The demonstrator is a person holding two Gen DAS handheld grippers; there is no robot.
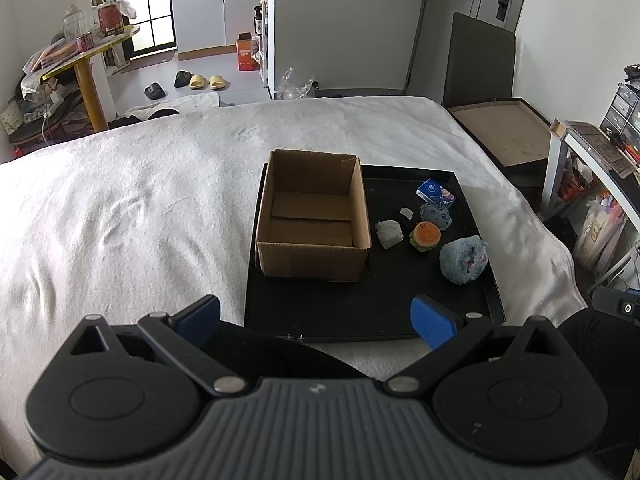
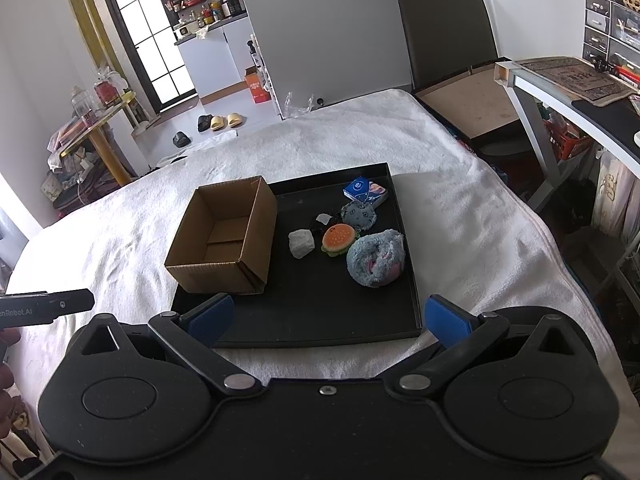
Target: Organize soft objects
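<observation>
1. Mostly hidden: a small dark thing [image 2: 320,222] behind the burger [image 2: 338,239] with a pale scrap on it; can't tell what it is. Left view shows only the scrap [image 1: 406,212].
2. Box [image 1: 314,216] sits on the left part of the tray [image 1: 360,312]; what shows of its inside is bare, near wall hides part of the floor.
3. Soft things lie on the tray, right of the box: white wad [image 1: 389,233], burger toy, grey-blue pouch [image 1: 436,215], fuzzy blue ball [image 1: 464,259] with pink patch. Blue packet [image 1: 435,193] at the back, print too small to read.
4. Left gripper [image 1: 316,320] fingers spread wide, nothing between, hanging over the tray's near edge.
5. Right gripper [image 2: 327,319] likewise spread and empty, near edge of tray.
6. Left gripper's tip [image 2: 48,306] pokes in at the right view's left edge, cut off; a bit of hand [image 2: 6,360] there too.
7. Tray rests on a white blanket [image 1: 140,208], wrinkled.
8. Room: slippers [image 1: 204,81] on floor, cluttered table [image 1: 80,56] left, desk [image 2: 568,92] right, window door [image 2: 148,36] behind.
</observation>
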